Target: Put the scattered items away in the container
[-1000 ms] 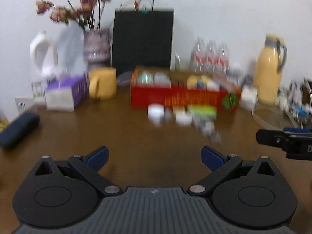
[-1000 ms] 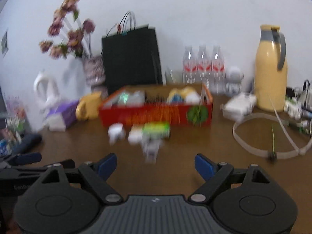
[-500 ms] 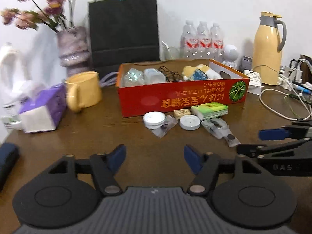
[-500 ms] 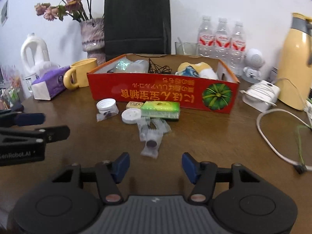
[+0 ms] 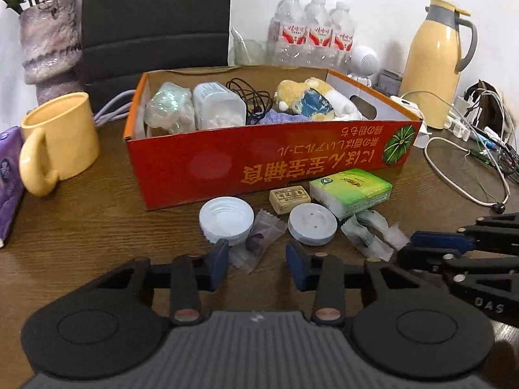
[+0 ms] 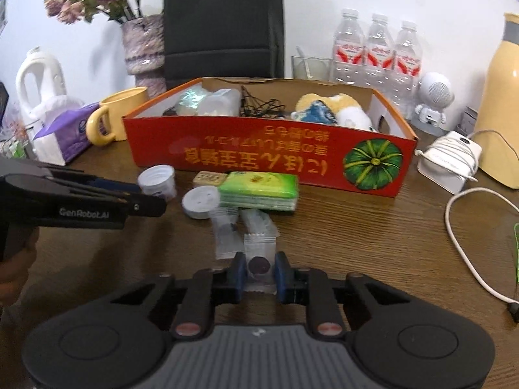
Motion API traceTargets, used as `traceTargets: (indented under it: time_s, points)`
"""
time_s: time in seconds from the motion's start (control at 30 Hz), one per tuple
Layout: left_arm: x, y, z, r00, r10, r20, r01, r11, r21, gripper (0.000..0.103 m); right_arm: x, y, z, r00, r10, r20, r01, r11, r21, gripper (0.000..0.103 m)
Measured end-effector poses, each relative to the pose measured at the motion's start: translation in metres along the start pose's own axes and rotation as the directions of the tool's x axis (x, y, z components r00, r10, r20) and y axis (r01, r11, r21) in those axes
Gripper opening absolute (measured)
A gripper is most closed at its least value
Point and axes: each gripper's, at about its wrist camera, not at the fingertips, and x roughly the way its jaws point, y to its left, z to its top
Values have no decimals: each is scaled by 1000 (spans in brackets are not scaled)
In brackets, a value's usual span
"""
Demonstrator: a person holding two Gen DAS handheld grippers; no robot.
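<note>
A red cardboard box (image 5: 227, 162) (image 6: 246, 155) holds several items. In front of it lie a white lid (image 5: 226, 218), a clear packet with a dark sweet (image 5: 256, 243), a white disc (image 5: 313, 223), a small tan block (image 5: 289, 196), a green tissue pack (image 5: 350, 188) (image 6: 259, 189) and clear wrappers (image 5: 369, 233). My left gripper (image 5: 256, 261) is open, its fingers on either side of the dark sweet packet. My right gripper (image 6: 258, 270) has narrowed around a clear packet with a dark disc (image 6: 259, 253); contact is not clear.
A yellow mug (image 5: 58, 139), purple tissue pack (image 6: 68, 136) and vase (image 5: 48, 42) stand left. A black bag (image 6: 223, 22), water bottles (image 6: 379, 52), a yellow thermos (image 5: 438, 61), a white charger (image 6: 449, 159) and cables (image 5: 467, 175) stand behind and right.
Both grippers have moved forward and down to the scattered items. Both pairs of fingers have narrowed, the right more, now around a packet.
</note>
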Motion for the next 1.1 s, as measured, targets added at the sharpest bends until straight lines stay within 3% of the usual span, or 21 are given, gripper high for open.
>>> traceTargets:
  time_s: [0.1,0.23,0.27,0.53,0.6,0.7,0.87,0.97,1.1]
  points:
    - [7,-5,3,1000,2,2,-3,1000,13,39,-1,-5,-1,1000,12,2,-12,1000,20,17]
    - [9,-10,6,1000,-12,-6,12,1000,0,4,-3,-4,-2,1000,18,4,-19,1000,10,17]
    - [8,-11,6,1000,-16,-10,16,1000,-15,1,-5,-4,-3,1000,23,7,-23,1000,12,17]
    - [-18,-27,-12,998,42,45,-40,999,-32,1,-33,-2,-15,998,36,45,-37,999,23,17]
    - [-20,-34,-7,994,63,86,-65,998,17,5,-37,-3,-18,998,38,49,-39,999,26,17]
    - [-8,-36,2,985,126,114,-135,988,75,40,-42,-3,-21,998,37,52,-39,998,42,17]
    - [8,-30,7,986,133,100,-142,985,93,39,-50,-6,-26,997,39,61,-42,998,53,17]
    - [12,-30,8,989,107,101,-118,987,107,48,-47,-7,-28,998,44,56,-47,997,65,17]
    - [10,-27,8,993,86,86,-92,994,67,49,-46,-4,-27,997,57,61,-61,996,61,17]
